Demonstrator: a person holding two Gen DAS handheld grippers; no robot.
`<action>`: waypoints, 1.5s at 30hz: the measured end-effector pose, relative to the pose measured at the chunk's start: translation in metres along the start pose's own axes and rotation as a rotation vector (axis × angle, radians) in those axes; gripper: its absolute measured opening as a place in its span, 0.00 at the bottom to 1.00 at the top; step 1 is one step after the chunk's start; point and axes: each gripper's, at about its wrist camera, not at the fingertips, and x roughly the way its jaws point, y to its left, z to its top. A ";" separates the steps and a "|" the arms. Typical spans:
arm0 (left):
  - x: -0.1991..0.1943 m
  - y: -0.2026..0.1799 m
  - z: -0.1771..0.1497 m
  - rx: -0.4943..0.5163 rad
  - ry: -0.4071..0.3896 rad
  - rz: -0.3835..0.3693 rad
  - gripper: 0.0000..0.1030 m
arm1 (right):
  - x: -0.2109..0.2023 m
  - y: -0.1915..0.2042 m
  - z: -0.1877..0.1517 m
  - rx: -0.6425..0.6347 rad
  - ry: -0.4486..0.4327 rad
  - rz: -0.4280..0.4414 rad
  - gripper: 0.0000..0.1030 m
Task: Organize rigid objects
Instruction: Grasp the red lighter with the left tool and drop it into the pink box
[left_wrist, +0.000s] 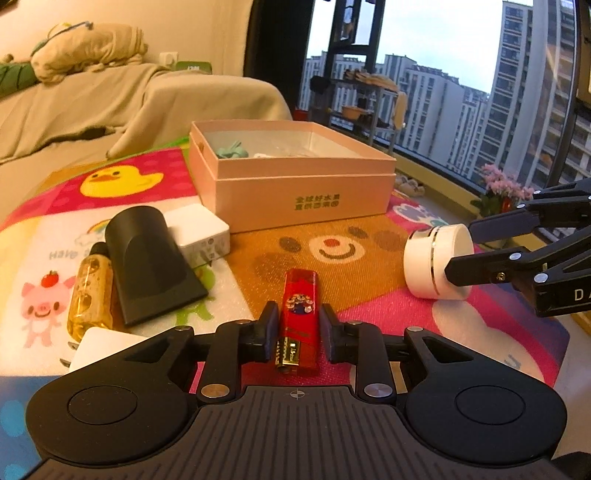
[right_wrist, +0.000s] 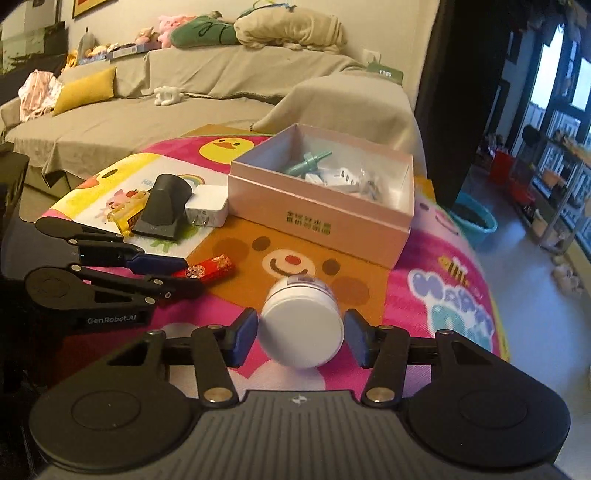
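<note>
On a cartoon-printed play mat (left_wrist: 369, 251), a red rectangular lighter with a gold metal head (left_wrist: 298, 317) lies flat between the fingers of the left gripper (left_wrist: 298, 332), whose blue pads (left_wrist: 269, 328) stand just off either side of it, spread and not pressing. To its right a squat white round jar with a silver band (left_wrist: 436, 264) lies on its side, base toward the right gripper (right_wrist: 301, 334); those fingers flank it, the left one looking just beside the jar's wall and the right one showing a small gap, so the pictures do not settle whether they are pinching it. Behind both stands an open pale pink cardboard box (left_wrist: 295, 184) holding a teal plastic piece (right_wrist: 308, 164) and white plugs. Left of the box cluster a dark grey wedge-shaped nozzle (left_wrist: 151, 258), a white charger block (left_wrist: 201, 236) and an amber liquid bottle (left_wrist: 90, 291), touching one another.
</note>
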 end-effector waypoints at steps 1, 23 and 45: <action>0.000 0.000 0.000 -0.003 -0.001 -0.002 0.27 | 0.000 0.001 0.000 -0.007 -0.001 -0.005 0.50; 0.008 -0.025 0.011 0.113 0.073 0.085 0.26 | 0.043 -0.011 -0.003 0.058 -0.046 -0.022 0.56; 0.052 0.033 0.165 -0.067 -0.084 -0.015 0.26 | -0.004 -0.048 0.007 0.101 -0.239 -0.010 0.45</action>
